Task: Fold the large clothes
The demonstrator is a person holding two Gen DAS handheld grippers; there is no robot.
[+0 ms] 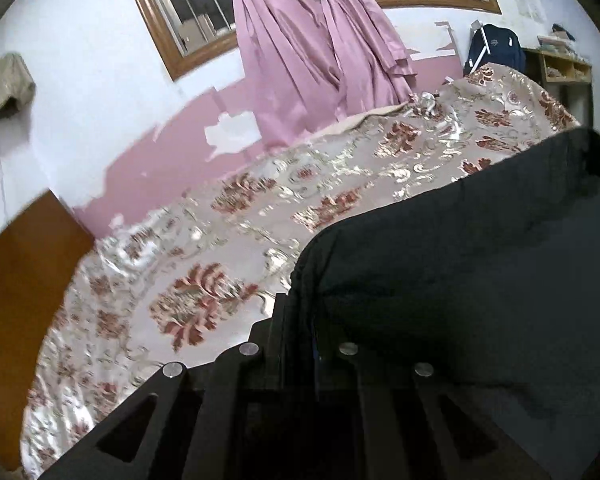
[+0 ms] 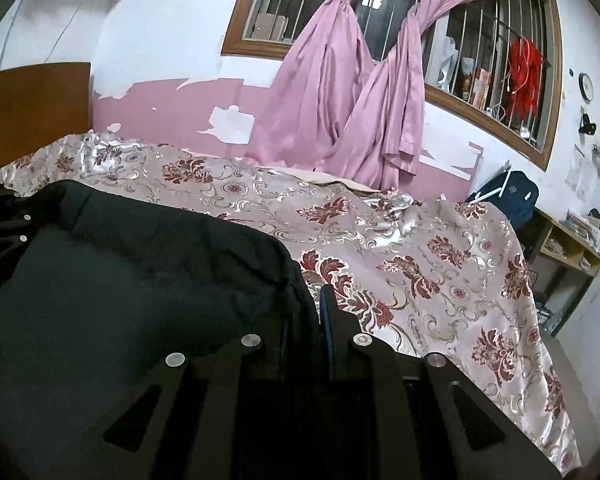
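Observation:
A large black garment [image 1: 480,248] hangs stretched above a bed with a floral pink-and-red cover [image 1: 204,240]. My left gripper [image 1: 300,312] is shut on the garment's left edge, the cloth running off to the right. In the right wrist view the same black garment [image 2: 132,280] fills the lower left, and my right gripper [image 2: 308,304] is shut on its right edge. The other gripper [image 2: 4,220] shows at the far left of that view, at the cloth's other end. The pinched cloth hides the pads of both grippers.
Pink curtains [image 2: 340,112] hang before a barred window [image 2: 480,52] behind the bed. A wooden headboard [image 2: 36,108] stands at the left, and a dark blue backpack [image 2: 508,196] and a shelf unit [image 2: 568,248] at the right. The bed cover [image 2: 440,264] lies spread out beyond the garment.

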